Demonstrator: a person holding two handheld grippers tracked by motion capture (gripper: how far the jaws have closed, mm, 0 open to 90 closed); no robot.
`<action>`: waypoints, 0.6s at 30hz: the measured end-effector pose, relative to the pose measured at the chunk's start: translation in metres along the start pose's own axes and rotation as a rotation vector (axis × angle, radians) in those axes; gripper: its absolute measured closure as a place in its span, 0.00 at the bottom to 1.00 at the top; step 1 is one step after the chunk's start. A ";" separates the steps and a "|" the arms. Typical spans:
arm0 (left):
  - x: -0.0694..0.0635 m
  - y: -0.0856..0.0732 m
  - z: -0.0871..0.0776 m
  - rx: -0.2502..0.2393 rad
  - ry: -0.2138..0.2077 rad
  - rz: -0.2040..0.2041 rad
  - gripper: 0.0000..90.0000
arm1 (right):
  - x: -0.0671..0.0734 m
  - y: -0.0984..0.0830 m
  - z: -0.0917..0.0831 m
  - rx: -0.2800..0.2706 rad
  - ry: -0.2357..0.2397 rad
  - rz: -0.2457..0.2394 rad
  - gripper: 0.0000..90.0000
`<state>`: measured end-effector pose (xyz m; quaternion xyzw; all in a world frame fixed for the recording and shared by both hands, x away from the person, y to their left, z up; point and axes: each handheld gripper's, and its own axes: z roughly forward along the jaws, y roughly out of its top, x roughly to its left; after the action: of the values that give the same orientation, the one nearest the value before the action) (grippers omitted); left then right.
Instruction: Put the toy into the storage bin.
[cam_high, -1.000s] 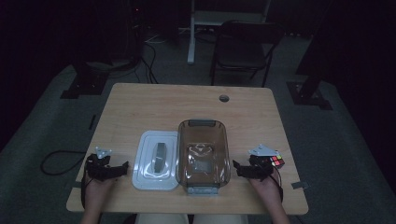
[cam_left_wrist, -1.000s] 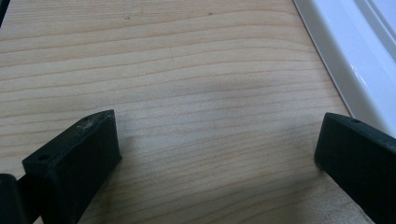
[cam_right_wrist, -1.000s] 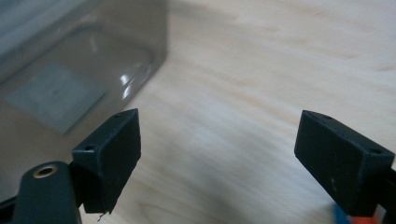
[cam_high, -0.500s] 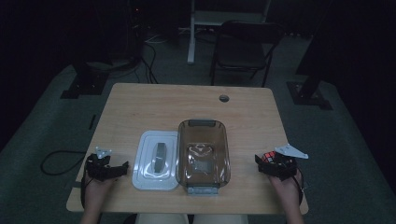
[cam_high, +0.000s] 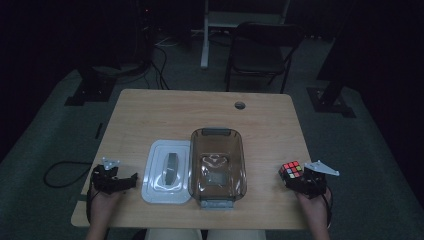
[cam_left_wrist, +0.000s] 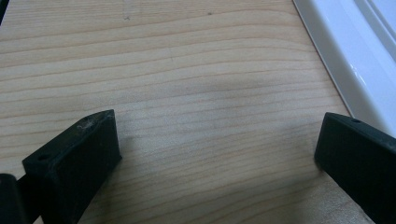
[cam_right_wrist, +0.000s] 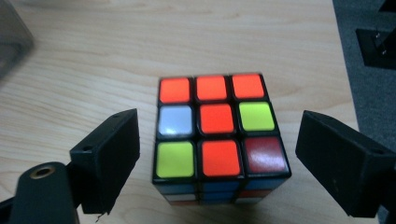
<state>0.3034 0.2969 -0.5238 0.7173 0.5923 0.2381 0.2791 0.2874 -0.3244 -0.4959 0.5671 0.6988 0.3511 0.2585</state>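
Note:
A scrambled Rubik's cube (cam_high: 291, 171) (cam_right_wrist: 212, 88) sits on the wooden table (cam_high: 200, 115) close to its right edge, orange-centred face up. My right gripper (cam_high: 296, 179) (cam_right_wrist: 222, 123) is open around it, with a black jaw on each side and a narrow gap between each pad and the cube. At the table's front left, my left gripper (cam_high: 131, 181) (cam_left_wrist: 219, 123) rests open over bare wood, nothing between its jaws. Its jaws point toward the white lid (cam_high: 167, 171) (cam_left_wrist: 355, 56) just beside it.
A clear brownish container (cam_high: 217, 167) stands open next to the white lid in the middle front of the table. A cable hole (cam_high: 240, 105) is at the back. A dark chair (cam_high: 260, 50) stands behind the table.
My right hand has moved to the right, away from the container toward the table's right edge. The left hand has stayed where it was.

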 end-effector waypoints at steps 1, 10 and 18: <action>0.000 0.000 0.000 0.000 0.000 0.000 0.01 | -0.001 -0.002 0.002 0.008 0.001 0.000 0.15; 0.000 0.000 0.000 0.000 -0.003 0.004 0.01 | 0.000 -0.013 0.015 0.062 0.013 -0.008 0.19; 0.000 0.000 0.000 0.000 -0.003 0.004 0.01 | -0.003 -0.016 0.015 0.068 0.024 0.014 0.24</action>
<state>0.3035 0.2972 -0.5238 0.7188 0.5905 0.2375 0.2798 0.2894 -0.3265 -0.5180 0.5765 0.7093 0.3355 0.2282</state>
